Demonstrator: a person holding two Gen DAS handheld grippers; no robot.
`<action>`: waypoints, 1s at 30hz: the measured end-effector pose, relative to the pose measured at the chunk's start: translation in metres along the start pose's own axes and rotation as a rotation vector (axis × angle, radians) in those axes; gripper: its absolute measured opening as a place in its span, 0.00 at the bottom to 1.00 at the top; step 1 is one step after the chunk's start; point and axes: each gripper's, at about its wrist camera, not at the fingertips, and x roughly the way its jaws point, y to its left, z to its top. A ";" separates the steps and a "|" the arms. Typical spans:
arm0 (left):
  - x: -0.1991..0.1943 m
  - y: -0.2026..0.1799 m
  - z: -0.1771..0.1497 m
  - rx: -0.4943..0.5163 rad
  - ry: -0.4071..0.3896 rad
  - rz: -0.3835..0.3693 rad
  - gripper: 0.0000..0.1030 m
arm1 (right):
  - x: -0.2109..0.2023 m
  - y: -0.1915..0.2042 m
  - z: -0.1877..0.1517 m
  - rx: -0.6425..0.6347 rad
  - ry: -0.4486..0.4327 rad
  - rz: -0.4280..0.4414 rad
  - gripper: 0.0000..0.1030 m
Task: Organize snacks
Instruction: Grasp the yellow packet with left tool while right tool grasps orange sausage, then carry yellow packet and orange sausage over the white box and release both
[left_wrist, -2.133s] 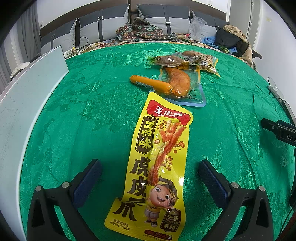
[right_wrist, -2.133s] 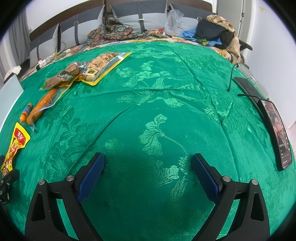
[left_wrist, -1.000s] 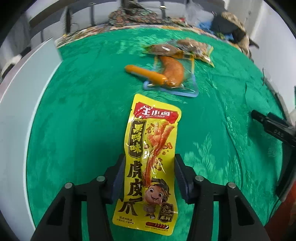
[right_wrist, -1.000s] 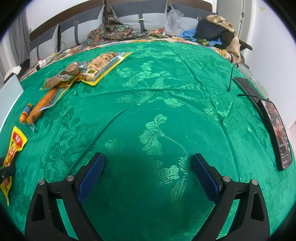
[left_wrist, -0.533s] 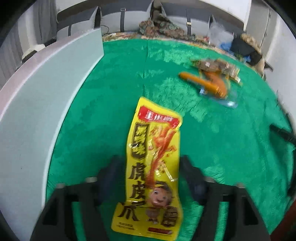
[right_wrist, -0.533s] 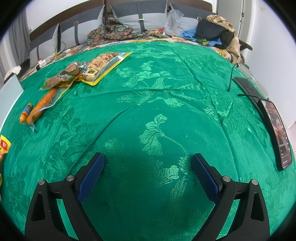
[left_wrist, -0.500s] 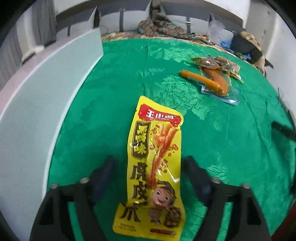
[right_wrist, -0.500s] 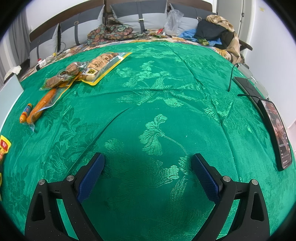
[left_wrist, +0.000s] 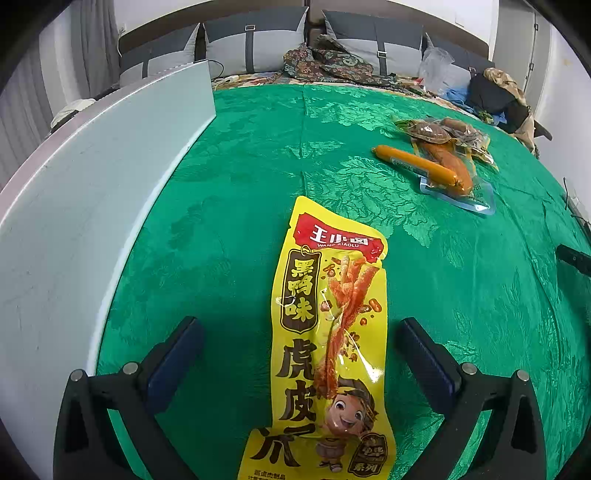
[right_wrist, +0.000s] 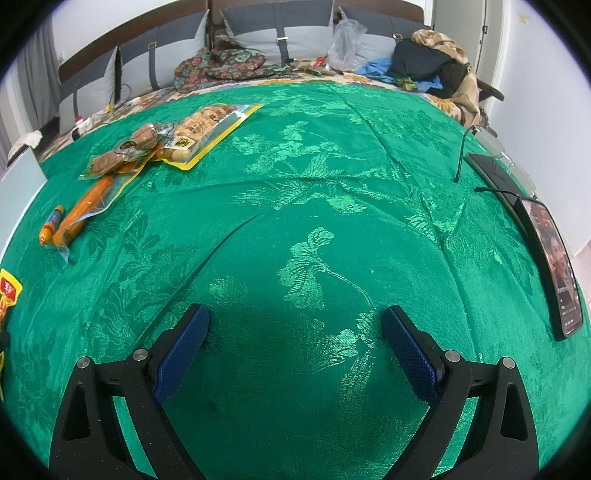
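From the left wrist view: the left hand-held gripper (left_wrist: 299, 354) has just been opening its jaws, and they now stand wide apart with the yellow snack pouch (left_wrist: 328, 332) lying flat between them, neither pad touching it. A second ago those pads were pinched against the pouch's sides; now it's let go, and it sits nearer the pale board (left_wrist: 103, 206) on the left than it did before. That reads as a finished placement: one snack moved off from the rest and set down on the green cloth (left_wrist: 229, 155). The pouch's long axis runs straight away from the camera, red brand band at the far end, cartoon figure at the near end, tilted a touch to the right at the top. The sausage stick (left_wrist: 415, 164) and the clear packs (left_wrist: 450, 155) wait well apart, far right.

Over to the right wrist view: the right hand-held gripper (right_wrist: 295, 347) hangs with jaws spread, nothing between them but cloth. The pouch's red-topped corner (right_wrist: 8, 291) peeks in at the far left edge. The remaining snacks (right_wrist: 155, 147) lie clustered upper left, untouched, likely next.
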 end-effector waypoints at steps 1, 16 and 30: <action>0.000 0.000 0.000 0.000 0.000 0.000 1.00 | 0.001 0.000 0.001 0.009 -0.001 -0.002 0.95; -0.002 0.001 0.000 -0.001 0.000 0.000 1.00 | 0.011 0.253 0.098 -0.489 0.179 0.309 0.86; -0.009 0.002 0.005 0.064 0.060 -0.040 0.67 | -0.010 0.181 0.072 -0.171 0.372 0.542 0.16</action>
